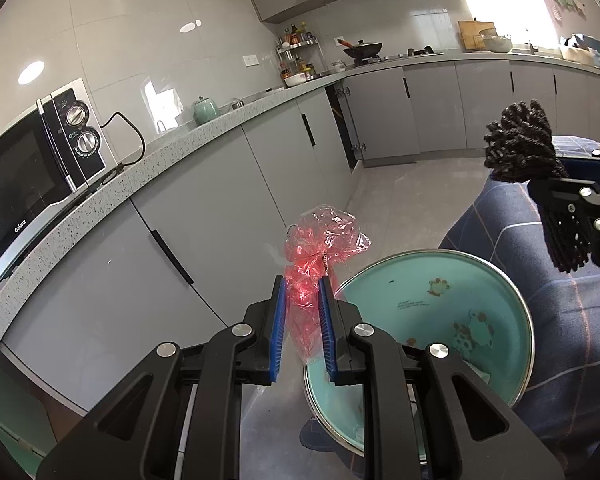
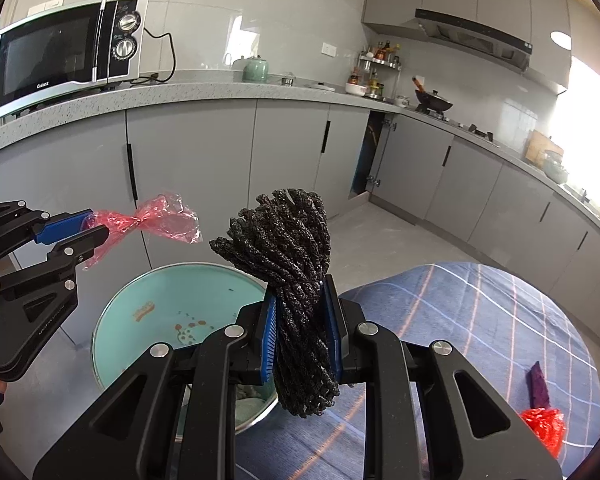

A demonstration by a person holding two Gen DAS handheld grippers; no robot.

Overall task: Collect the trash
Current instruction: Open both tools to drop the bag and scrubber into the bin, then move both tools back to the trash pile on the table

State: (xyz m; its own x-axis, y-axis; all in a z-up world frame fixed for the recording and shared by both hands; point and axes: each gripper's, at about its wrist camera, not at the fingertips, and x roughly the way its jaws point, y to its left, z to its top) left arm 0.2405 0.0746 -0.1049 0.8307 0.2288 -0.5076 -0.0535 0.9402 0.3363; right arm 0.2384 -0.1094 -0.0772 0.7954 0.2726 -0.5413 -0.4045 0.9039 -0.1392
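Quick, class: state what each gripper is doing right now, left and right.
Left gripper: closed on the red plastic wrap.
Right gripper: closed on the black cord bundle.

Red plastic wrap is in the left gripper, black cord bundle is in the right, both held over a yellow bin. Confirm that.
Not quite: the bin is teal, as the right wrist view shows. The left gripper does hold the red plastic wrap, and the right gripper the black cord bundle.

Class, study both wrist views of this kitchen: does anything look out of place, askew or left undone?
One corner base cabinet door under the counter stands ajar, showing a dark gap, while its neighbours are shut. On the checked cloth, a red crumpled wrapper and a purple scrap lie uncollected, outside the teal bin.
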